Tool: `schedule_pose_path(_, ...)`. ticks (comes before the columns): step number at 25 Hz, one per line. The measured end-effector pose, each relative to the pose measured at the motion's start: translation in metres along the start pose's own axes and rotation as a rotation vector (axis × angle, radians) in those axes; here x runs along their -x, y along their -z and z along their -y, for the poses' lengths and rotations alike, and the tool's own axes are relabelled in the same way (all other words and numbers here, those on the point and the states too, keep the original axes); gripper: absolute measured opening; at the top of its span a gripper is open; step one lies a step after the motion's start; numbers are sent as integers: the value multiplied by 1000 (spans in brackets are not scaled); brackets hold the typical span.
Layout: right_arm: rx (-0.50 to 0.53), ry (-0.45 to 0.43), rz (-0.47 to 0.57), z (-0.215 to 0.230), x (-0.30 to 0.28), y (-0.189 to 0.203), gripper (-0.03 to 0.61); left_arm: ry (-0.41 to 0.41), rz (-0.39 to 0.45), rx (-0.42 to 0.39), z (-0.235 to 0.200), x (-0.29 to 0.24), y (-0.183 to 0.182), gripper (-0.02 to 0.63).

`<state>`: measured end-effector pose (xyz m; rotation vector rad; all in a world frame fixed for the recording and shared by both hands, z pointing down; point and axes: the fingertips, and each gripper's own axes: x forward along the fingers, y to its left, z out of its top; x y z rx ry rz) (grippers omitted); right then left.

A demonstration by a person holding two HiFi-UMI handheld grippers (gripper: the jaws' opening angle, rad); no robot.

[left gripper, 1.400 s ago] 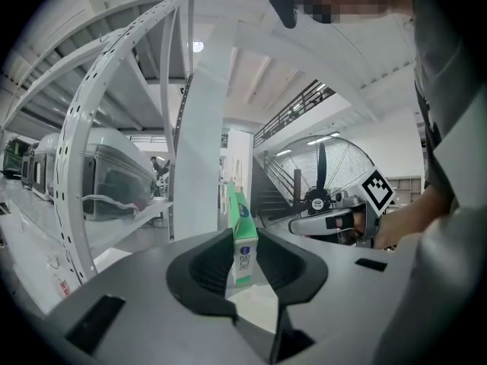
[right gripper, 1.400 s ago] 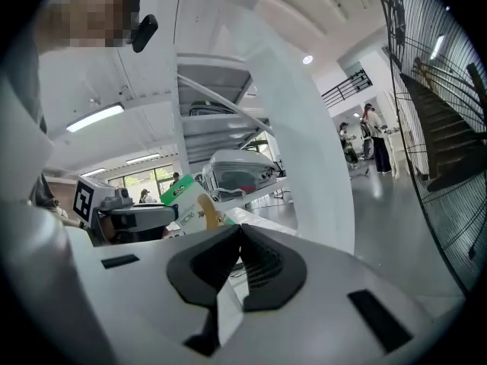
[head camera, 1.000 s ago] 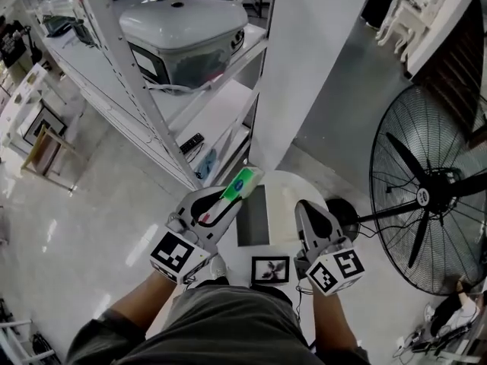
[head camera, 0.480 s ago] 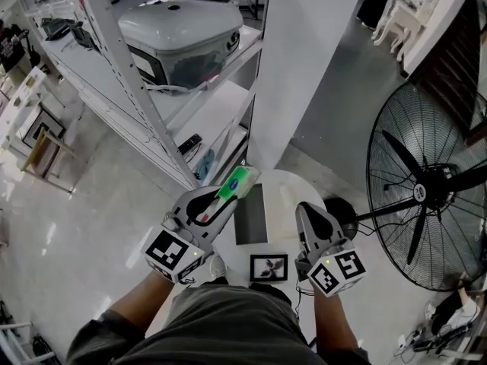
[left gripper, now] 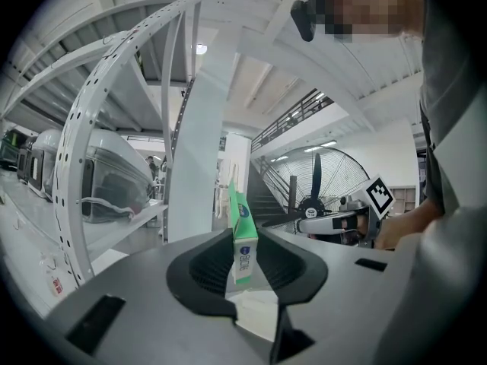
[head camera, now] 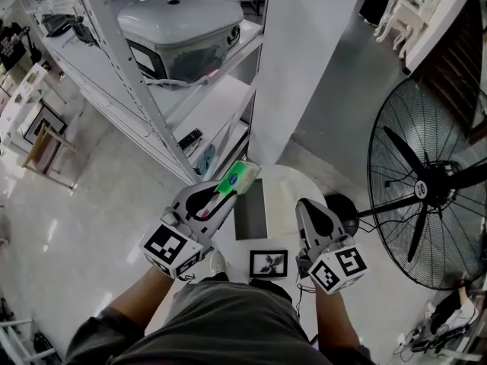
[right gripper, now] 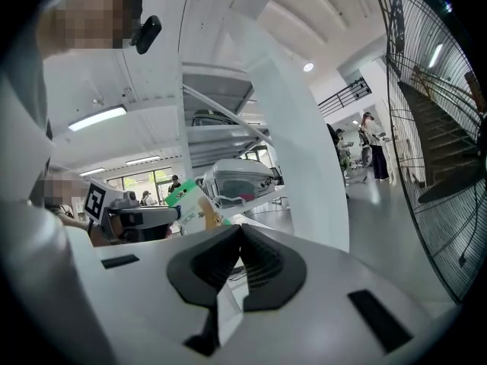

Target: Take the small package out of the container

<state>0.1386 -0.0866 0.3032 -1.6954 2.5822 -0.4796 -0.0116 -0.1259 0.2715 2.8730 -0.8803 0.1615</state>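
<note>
My left gripper (head camera: pixel 219 197) is shut on a small green and white package (head camera: pixel 237 178), which sticks out past its tips over the near edge of a round white table (head camera: pixel 289 189). In the left gripper view the package (left gripper: pixel 243 239) stands upright, pinched between the jaws. My right gripper (head camera: pixel 306 206) hovers over the table's right side, shut with nothing in it; its jaws (right gripper: pixel 240 231) meet at the tips. The container, a grey lidded bin (head camera: pixel 183 30), sits on a white shelf at the upper left, well apart from both grippers.
A white metal rack (head camera: pixel 129 90) stands left of the table, with a white pillar (head camera: pixel 304 59) behind it. A large black floor fan (head camera: pixel 434 188) stands to the right. A dark flat panel (head camera: pixel 249 212) and a small framed picture (head camera: pixel 268 264) lie on the table.
The left gripper with the package has drifted slightly left and up. The right gripper has hardly moved.
</note>
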Motion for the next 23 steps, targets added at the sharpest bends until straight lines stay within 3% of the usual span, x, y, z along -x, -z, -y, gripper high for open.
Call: schedule_pose_path(23, -9, -21, -22, -4, 6, 11, 21, -6, -5, 22, 13, 2, 10, 103)
